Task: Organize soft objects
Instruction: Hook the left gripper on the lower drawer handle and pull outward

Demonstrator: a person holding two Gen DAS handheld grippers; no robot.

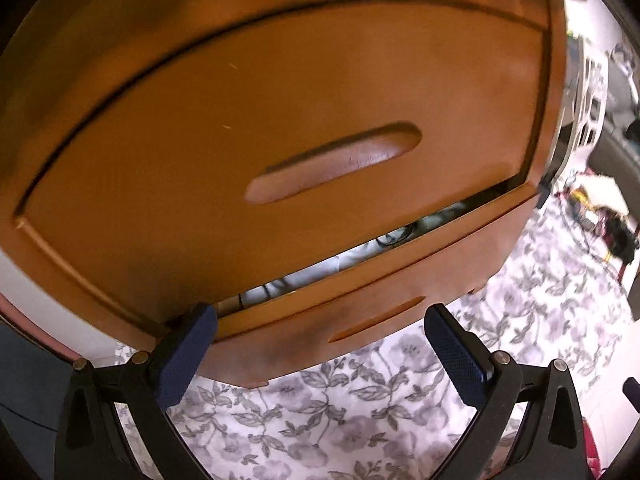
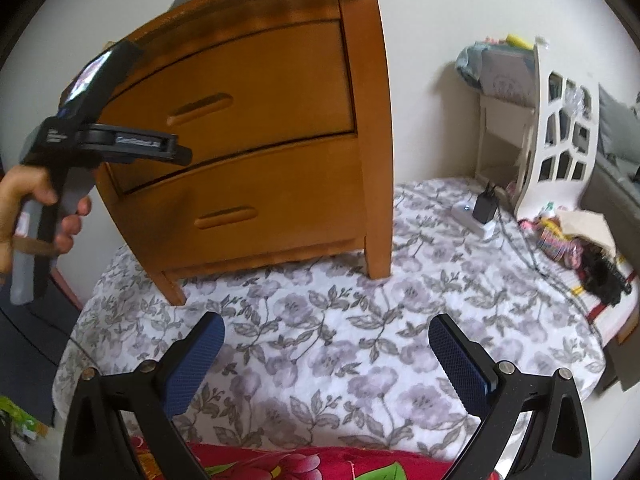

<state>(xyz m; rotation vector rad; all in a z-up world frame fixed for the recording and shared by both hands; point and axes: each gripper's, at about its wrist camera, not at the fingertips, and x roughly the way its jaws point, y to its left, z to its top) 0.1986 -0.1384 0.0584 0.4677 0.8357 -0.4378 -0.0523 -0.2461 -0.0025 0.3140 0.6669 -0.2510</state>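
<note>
My left gripper [image 1: 320, 344] is spread wide and empty, pressed up close to the lower drawer [image 1: 360, 292] of the wooden nightstand [image 2: 280, 120], which is ajar with pale fabric [image 1: 352, 252], probably the soft things, showing in the gap. My right gripper [image 2: 326, 356] hangs open too, over the floral quilt [image 2: 320, 320]. If I shove the drawer now, cloth bunched at the lip could jam it.

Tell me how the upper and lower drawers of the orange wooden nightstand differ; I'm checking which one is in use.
The upper drawer sits flush and closed; the lower drawer is pulled slightly out, a gap above it showing pale soft items inside. The open left gripper hovers at the lower drawer, not the upper. Both share curved orange wood fronts with recessed oval handles.
</note>
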